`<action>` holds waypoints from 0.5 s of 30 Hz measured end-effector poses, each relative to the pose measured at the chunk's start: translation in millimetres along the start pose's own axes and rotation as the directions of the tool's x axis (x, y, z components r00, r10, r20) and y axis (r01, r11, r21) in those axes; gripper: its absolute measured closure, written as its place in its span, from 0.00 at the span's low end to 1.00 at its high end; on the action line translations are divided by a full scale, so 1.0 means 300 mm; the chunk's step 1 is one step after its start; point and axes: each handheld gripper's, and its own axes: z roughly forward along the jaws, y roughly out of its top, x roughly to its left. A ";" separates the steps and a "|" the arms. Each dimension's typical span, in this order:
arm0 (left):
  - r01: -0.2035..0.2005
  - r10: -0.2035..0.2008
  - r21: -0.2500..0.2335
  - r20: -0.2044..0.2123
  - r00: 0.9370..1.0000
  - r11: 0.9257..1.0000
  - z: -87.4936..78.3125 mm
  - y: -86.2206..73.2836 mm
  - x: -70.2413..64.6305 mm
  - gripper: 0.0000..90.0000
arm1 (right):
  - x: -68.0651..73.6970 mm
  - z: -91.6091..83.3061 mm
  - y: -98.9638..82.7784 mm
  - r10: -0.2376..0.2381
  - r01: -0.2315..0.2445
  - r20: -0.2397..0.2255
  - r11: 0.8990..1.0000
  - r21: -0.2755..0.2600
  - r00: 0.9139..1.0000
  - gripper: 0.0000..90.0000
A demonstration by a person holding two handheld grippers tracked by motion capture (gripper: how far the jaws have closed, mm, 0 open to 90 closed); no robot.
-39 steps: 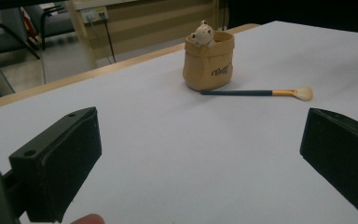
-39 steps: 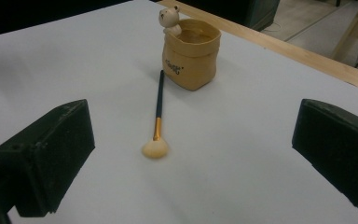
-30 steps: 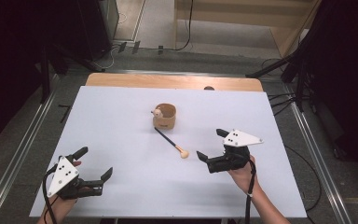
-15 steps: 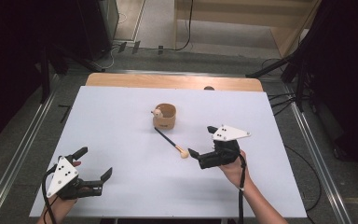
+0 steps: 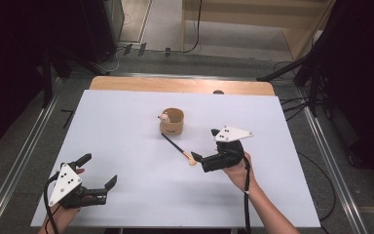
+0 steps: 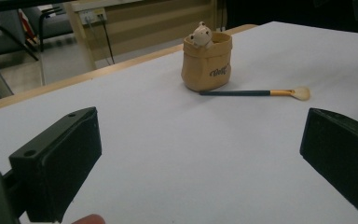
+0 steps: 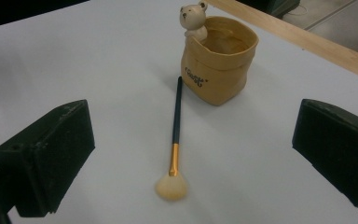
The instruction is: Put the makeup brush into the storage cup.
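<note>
We see bare white table (image 5: 126, 126) all around the brush (image 5: 177, 148) near the surface's middle; our right gripper (image 5: 203, 145) hovers just beside its bristle end, jaws spread wide and empty; our left gripper (image 5: 98, 173) waits near the near-left corner, jaws open too; the bear cup (image 5: 172, 122) touches the handle tip; the brush's long axis runs diagonally, bristles toward the near-right.

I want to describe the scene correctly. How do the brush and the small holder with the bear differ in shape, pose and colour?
The brush is long and thin and lies flat on the table; the holder is short and wide and stands upright. The brush has a dark handle, a gold band and pale bristles; the holder is tan all over, with a pale bear on its rim. The brush's handle end lies at the holder's base. The open right tool is near the bristles.
</note>
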 end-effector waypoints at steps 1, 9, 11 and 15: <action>-0.001 0.001 0.000 0.000 1.000 1.000 0.000 0.000 0.000 0.00 | 0.002 0.004 0.004 0.003 -0.003 -0.005 1.000 0.006 1.000 0.00; 0.001 -0.001 0.000 -0.003 1.000 1.000 -0.001 -0.002 0.002 0.00 | 0.005 0.038 0.037 0.010 -0.010 -0.011 0.999 0.046 1.000 0.00; 0.000 0.000 0.004 -0.003 1.000 1.000 -0.002 -0.002 0.003 0.00 | 0.007 0.047 0.044 0.015 -0.014 -0.009 0.998 0.064 1.000 0.00; 0.006 -0.006 -0.001 -0.001 1.000 1.000 -0.002 -0.001 0.001 0.00 | 0.003 0.071 0.059 0.024 -0.022 -0.024 0.994 0.104 0.999 0.00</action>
